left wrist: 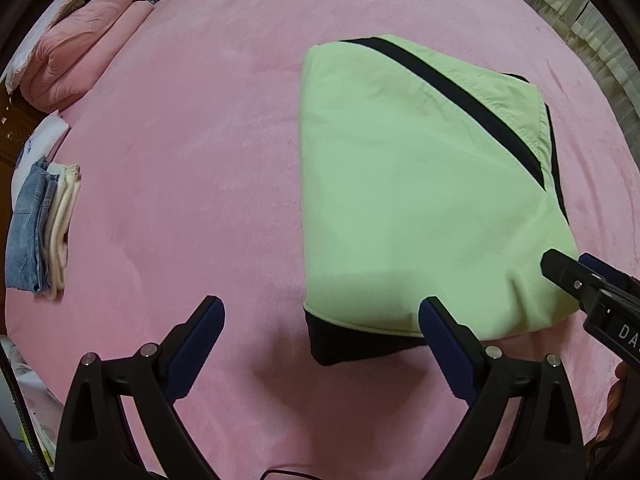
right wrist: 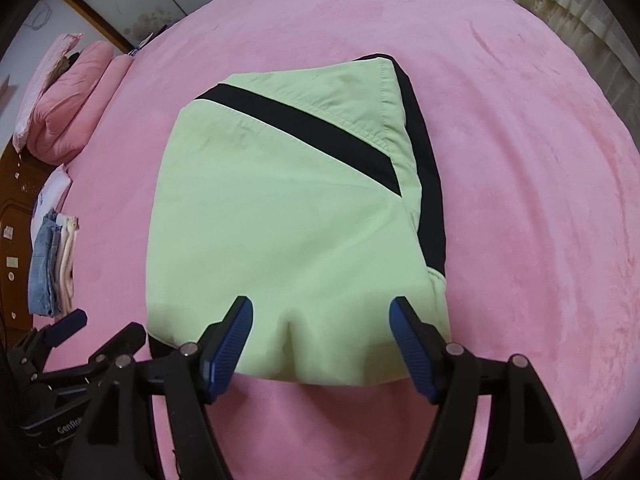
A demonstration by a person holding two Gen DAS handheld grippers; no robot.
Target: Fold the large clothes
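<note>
lying folded on the pink bed (left wrist: 200,140): a light green jacket (left wrist: 400,200) with a black diagonal stripe (left wrist: 460,92) across its upper part and black trim along its right edge and at the near left corner. it sits flat, roughly rectangular, a few soft creases at the near edge.

left hand-held gripper (left wrist: 322,316) is spread wide, holding nothing, hovering over bare bedding just left of the jacket's near left corner. its right finger overlaps the jacket's near edge in the left wrist view; contact cannot be told.

right hand-held gripper (right wrist: 322,316) is also spread, fingers (right wrist: 236,332) over the jacket's near edge, one on each side of a small crease. nothing pinched between them. whether the tips touch the cloth is unclear. in the left wrist view this gripper comes in from the right at the jacket's near right corner.

far left of the bed: a small stack of folded clothes (left wrist: 44,224), denim on the outside, pale cream pieces beside it. further back, a folded pink quilt (left wrist: 76,52) at the bed's edge. pleated pale curtain (left wrist: 580,20) at upper right.
</note>
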